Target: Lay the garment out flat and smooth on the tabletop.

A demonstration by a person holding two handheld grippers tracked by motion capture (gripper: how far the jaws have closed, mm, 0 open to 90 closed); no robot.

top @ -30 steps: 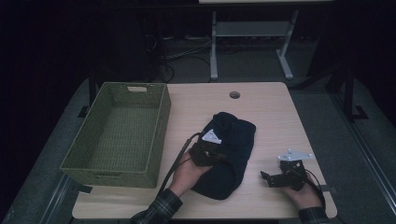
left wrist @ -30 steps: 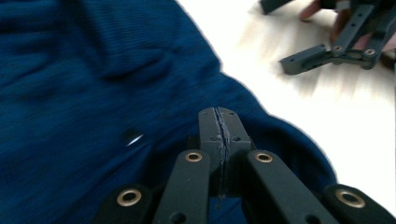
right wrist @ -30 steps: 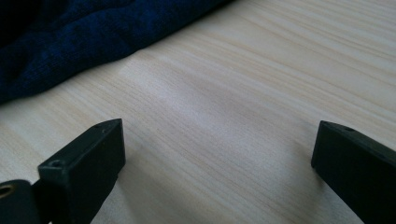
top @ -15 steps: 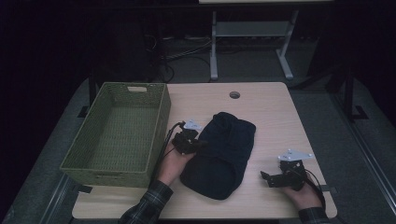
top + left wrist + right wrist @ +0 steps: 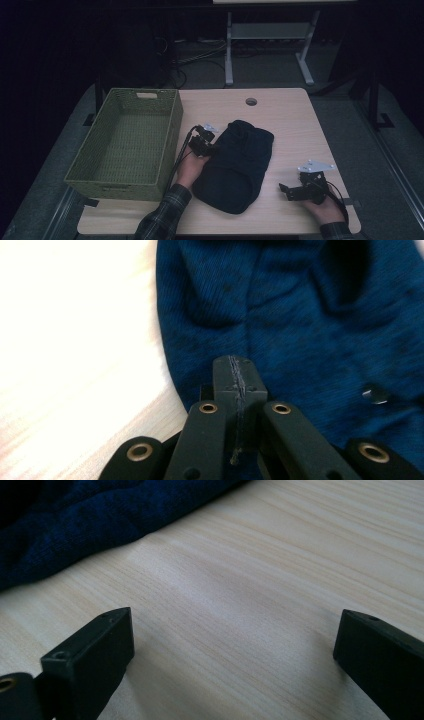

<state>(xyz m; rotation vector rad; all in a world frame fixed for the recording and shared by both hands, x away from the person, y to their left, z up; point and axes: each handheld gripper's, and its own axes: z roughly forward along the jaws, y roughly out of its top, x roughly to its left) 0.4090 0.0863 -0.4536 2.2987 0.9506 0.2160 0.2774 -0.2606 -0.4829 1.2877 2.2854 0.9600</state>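
A dark blue garment (image 5: 235, 165) lies crumpled in the middle of the wooden table (image 5: 290, 120). My left gripper (image 5: 210, 148) is at the garment's left edge, next to the basket, with its jaws pressed together. In the left gripper view the shut left gripper (image 5: 234, 371) hovers over the blue garment (image 5: 300, 315); no cloth shows between the jaws. My right gripper (image 5: 286, 192) rests on the table at the front right, apart from the garment. In the right gripper view the right gripper (image 5: 230, 645) stands wide open over bare wood, with the garment (image 5: 75, 520) beyond it.
A green woven basket (image 5: 170, 131) with nothing inside stands at the table's left side, close to my left hand. A round cable hole (image 5: 251, 101) sits near the table's far edge. A small metal snap (image 5: 375, 394) shows on the garment.
My left hand has slid leftward off the top of the garment to its left edge beside the basket. The right hand has stayed in place.
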